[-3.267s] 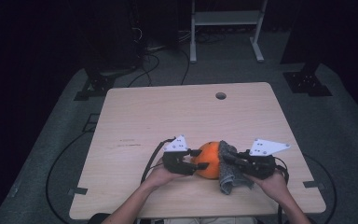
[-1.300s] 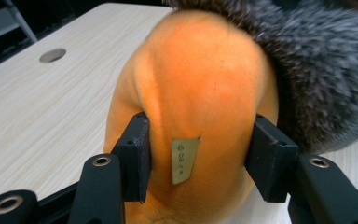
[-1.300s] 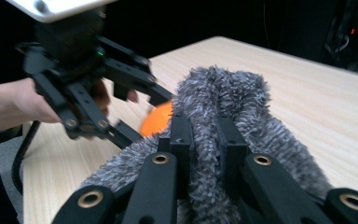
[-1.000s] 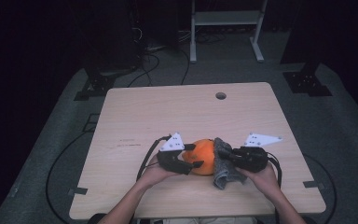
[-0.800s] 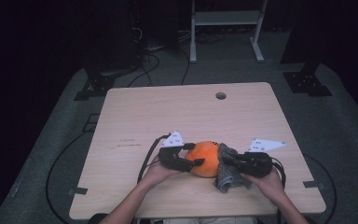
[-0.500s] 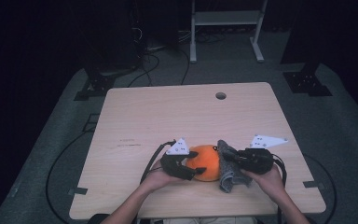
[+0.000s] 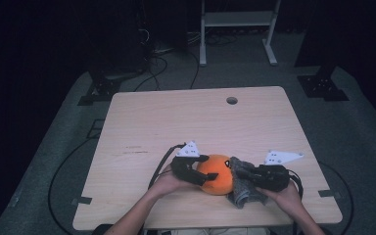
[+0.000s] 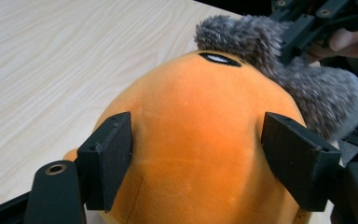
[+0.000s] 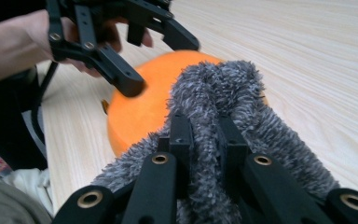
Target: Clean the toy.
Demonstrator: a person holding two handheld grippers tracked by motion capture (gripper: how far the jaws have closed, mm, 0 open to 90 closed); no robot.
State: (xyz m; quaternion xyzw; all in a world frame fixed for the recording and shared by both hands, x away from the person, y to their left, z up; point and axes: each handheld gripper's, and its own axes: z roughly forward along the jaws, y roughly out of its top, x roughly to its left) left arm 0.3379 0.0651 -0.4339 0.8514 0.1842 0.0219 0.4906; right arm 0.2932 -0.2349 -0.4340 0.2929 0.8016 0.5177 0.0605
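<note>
A round orange plush toy point(image 7: 218, 172) lies near the front edge of the wooden table point(image 7: 176, 122). My left gripper point(image 7: 206, 170) holds it from the left. Both pads point(image 8: 107, 158) press into its sides, and a black stitched mark shows on top. These jaws have just been opening a little, with the toy still between them. A grey fuzzy cloth point(image 7: 244, 190) lies bunched against the toy's right side. My right gripper point(image 7: 236, 171) is shut on a fold of that grey cloth point(image 9: 214, 93), which drapes over the jaws.
A small round hole point(image 7: 231, 100) sits near the table's far edge. The wide back half of the table is bare wood. Cables trail from both grippers off the front edge. A white metal stand point(image 7: 237, 29) and floor cables lie beyond the table.
Both hands have only shifted slightly in place. The grey cloth stays against the toy's right side, and the toy stays between the left jaws.
</note>
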